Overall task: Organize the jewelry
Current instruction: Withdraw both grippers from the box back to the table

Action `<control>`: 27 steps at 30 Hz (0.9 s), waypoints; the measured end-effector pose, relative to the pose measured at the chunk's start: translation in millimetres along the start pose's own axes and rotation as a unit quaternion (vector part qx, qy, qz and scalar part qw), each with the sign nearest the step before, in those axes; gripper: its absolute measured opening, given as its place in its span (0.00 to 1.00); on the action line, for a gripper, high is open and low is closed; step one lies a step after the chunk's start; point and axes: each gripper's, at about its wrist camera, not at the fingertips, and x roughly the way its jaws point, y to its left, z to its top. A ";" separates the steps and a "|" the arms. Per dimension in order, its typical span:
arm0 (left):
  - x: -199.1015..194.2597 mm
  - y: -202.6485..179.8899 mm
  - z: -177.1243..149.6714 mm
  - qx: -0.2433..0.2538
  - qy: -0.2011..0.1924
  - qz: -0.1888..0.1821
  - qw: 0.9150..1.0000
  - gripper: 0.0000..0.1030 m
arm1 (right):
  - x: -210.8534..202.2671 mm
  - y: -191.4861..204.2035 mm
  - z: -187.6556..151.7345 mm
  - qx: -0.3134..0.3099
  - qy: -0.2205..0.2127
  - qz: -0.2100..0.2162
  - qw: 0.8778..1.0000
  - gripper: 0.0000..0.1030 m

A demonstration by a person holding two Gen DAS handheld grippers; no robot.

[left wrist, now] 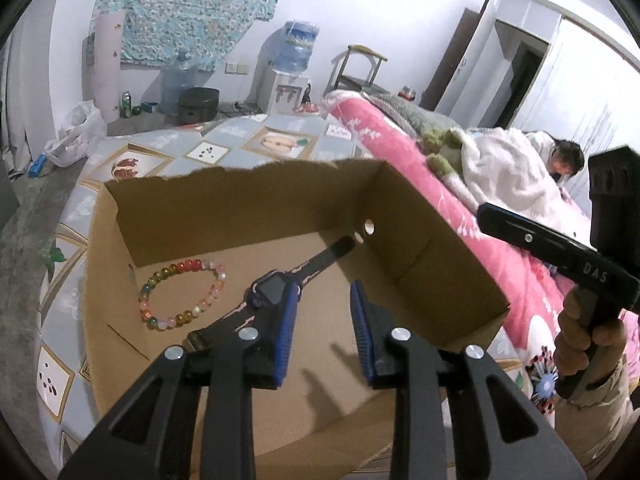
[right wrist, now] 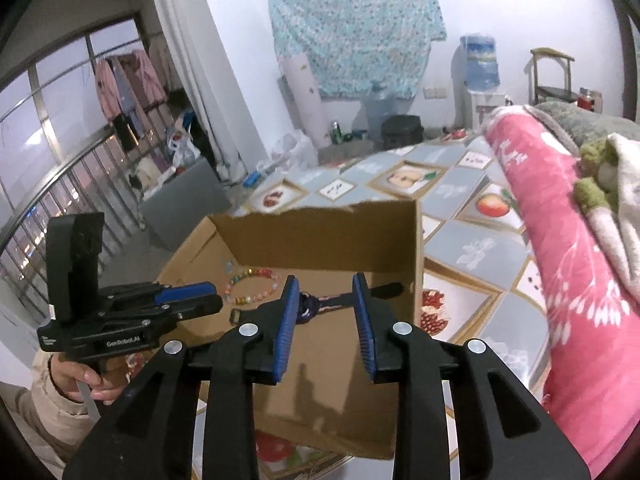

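An open cardboard box sits on a tiled-pattern table. Inside lie a multicoloured bead bracelet and a purple smartwatch with a dark strap. My left gripper is open and empty, above the box floor just right of the watch face; it also shows from the side in the right wrist view. My right gripper is open and empty, hovering above the watch. Its body shows at the right in the left wrist view.
A pink floral quilt lies right of the box, with a person under blankets. The table cover shows fruit pictures. Water dispenser, chair and clutter stand by the far wall.
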 end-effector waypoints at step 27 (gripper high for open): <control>-156.3 22.8 -52.8 0.004 -0.108 0.054 0.993 0.76 | -71.5 20.2 -40.5 0.002 -0.072 0.107 0.992 0.72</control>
